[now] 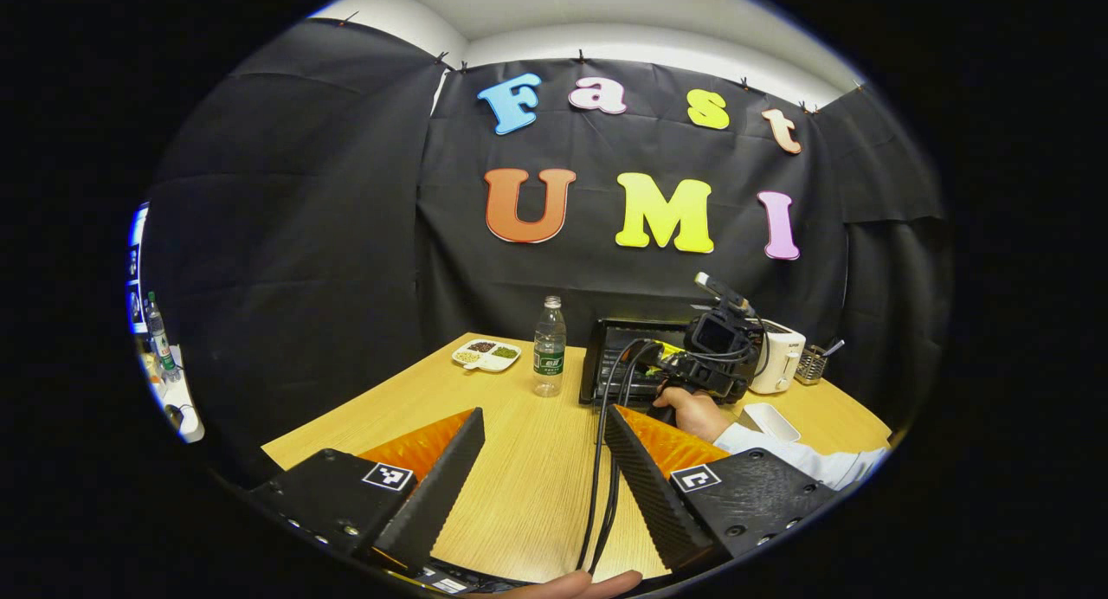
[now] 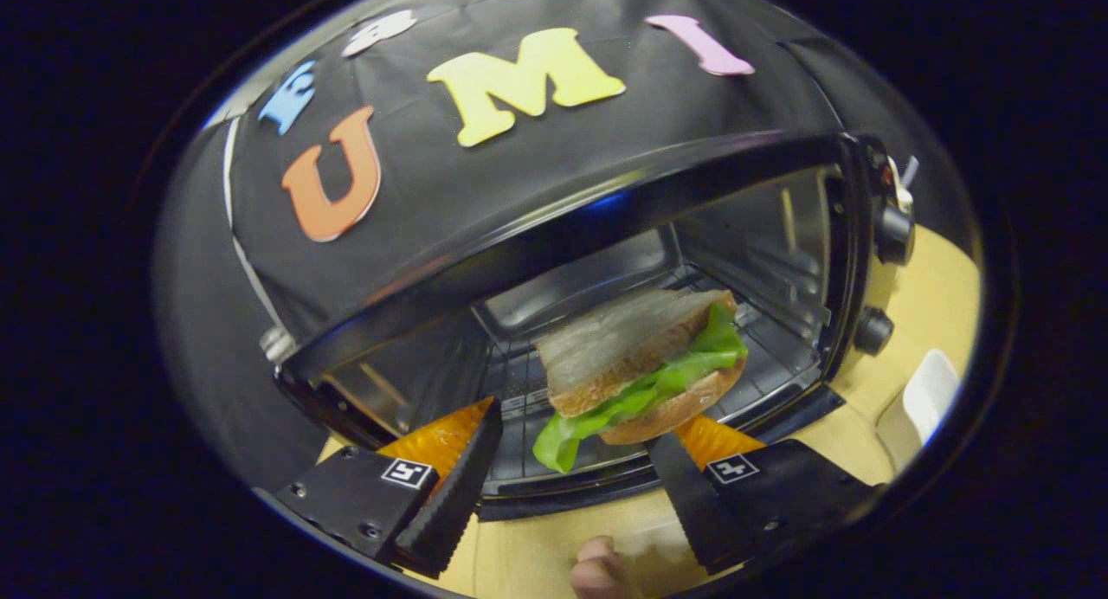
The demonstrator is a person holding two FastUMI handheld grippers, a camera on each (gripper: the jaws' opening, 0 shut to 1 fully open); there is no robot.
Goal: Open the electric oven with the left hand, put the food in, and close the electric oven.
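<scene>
While the left gripper [image 1: 544, 439] hangs over the near part of the wooden table [image 1: 528, 486] with its fingers spread wide and nothing between them, the right gripper [image 2: 576, 439] sits at the mouth of the electric oven [image 2: 606, 227], fingers also spread apart. Between them, in the right gripper view, the sandwich [image 2: 645, 365] with its green lettuce lies on the wire rack [image 2: 519, 383] inside the oven, and neither finger presses on it. From the left gripper view, the oven stands at the far side of the table with its door down. A water bottle [image 1: 549, 346] stands left of it, a sectioned dish [image 1: 486, 354] farther left, and a white appliance [image 1: 779, 359] to its right.
</scene>
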